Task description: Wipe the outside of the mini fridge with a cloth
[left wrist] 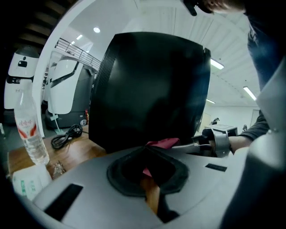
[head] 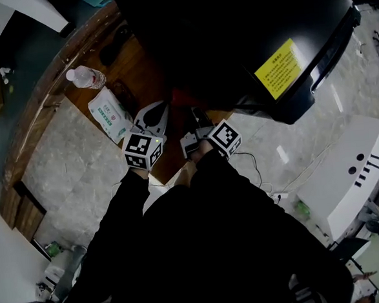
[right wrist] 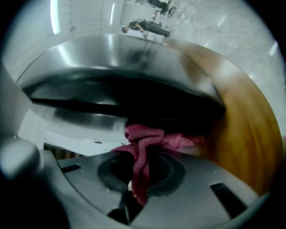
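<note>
The black mini fridge (head: 233, 34) stands on a wooden table (head: 139, 73) and fills the left gripper view (left wrist: 152, 89). A dark red cloth (right wrist: 145, 141) is bunched between the jaws of my right gripper (right wrist: 144, 154), which is shut on it. The cloth is pressed against the fridge's lower front (right wrist: 134, 98). In the head view the right gripper (head: 199, 121) is at the fridge's near bottom edge. My left gripper (head: 153, 118) hovers just left of it over the table, jaws together and empty. From the left gripper (left wrist: 145, 150) I see the cloth (left wrist: 163, 143) beside it.
A plastic water bottle (head: 86, 77) and a pack of wipes (head: 111, 114) lie on the table to the left. A black cable (left wrist: 67, 134) is coiled by the fridge. A white machine (head: 346, 175) stands on the floor to the right.
</note>
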A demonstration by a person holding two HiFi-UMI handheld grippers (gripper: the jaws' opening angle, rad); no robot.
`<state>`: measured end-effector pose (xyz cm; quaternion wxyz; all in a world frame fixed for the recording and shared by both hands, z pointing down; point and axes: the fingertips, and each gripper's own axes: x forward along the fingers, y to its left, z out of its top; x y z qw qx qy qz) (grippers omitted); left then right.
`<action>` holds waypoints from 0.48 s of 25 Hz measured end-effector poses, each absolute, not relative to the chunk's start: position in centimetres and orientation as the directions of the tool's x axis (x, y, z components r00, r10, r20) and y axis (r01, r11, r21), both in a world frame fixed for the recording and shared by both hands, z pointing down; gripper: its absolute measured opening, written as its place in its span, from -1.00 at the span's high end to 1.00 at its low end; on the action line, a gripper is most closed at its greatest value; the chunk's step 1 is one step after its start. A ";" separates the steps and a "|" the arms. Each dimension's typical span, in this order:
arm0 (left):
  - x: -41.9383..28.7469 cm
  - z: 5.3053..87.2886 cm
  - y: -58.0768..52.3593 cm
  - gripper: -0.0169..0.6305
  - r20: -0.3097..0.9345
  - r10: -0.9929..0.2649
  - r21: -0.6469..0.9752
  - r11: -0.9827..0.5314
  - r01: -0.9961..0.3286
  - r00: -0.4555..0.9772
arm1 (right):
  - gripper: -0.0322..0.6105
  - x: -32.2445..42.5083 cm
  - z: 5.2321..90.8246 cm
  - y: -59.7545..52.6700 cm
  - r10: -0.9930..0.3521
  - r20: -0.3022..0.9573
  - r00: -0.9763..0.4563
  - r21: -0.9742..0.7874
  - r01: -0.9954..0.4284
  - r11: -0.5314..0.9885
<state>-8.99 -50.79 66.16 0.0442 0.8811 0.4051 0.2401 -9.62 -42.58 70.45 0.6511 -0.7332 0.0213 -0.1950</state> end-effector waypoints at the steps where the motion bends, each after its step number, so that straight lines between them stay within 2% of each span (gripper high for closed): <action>1: -9.1 64.4 -51.5 0.93 0.368 0.738 0.266 -0.666 0.697 0.565 | 0.74 -9.5 67.8 -43.3 -0.302 0.221 0.927 -0.970 0.177 -0.167; 6: -9.1 53.7 -55.1 0.93 0.256 0.741 0.182 -0.668 0.721 0.621 | 0.74 -7.9 54.8 -48.0 -0.365 0.027 0.931 -0.978 -0.052 -0.204; 12: -4.8 39.9 -59.2 0.93 0.075 0.710 0.014 -0.703 0.711 0.700 | 0.73 -3.1 41.8 -52.3 -0.396 -0.174 0.901 -0.920 -0.292 -0.261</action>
